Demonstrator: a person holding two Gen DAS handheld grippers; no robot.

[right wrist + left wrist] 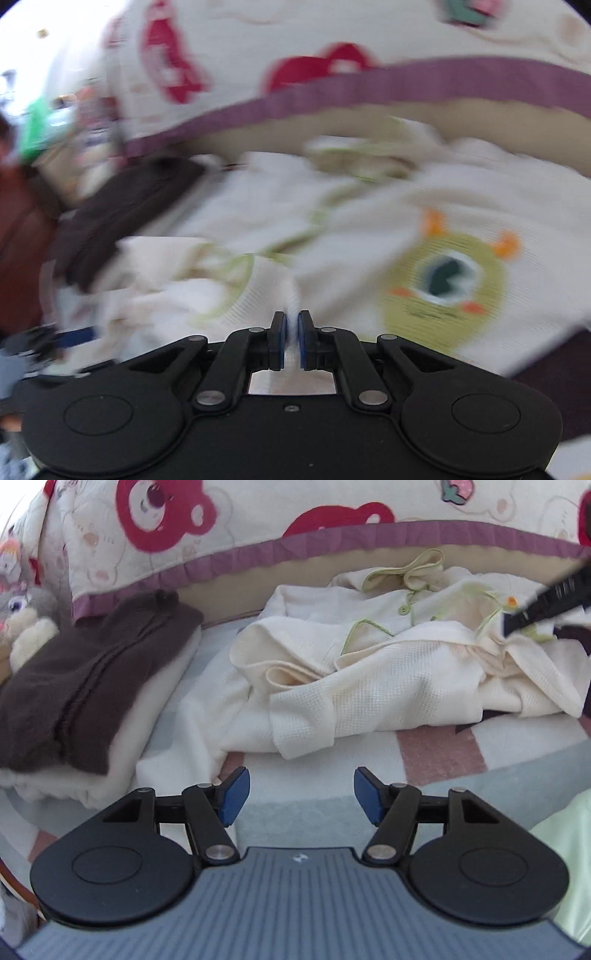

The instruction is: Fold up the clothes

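A crumpled cream waffle-knit garment (369, 686) with green trim lies on the bed, ahead of my left gripper (301, 797). That gripper hovers over the bedcover, open, with nothing between its blue pads. The right wrist view is blurred by motion. There the same garment (332, 229) shows a green monster print (447, 284). My right gripper (291, 332) is shut on a pinched ridge of the cream cloth. Its black finger (546, 605) enters the left wrist view at the garment's far right.
A folded stack, brown cloth (85, 698) on white, sits left of the garment. Behind runs a quilt (258, 524) with red bears and a purple border. A plush toy (26, 624) lies far left. Pale green cloth (569, 849) is at the lower right, on the checked bedcover (436, 753).
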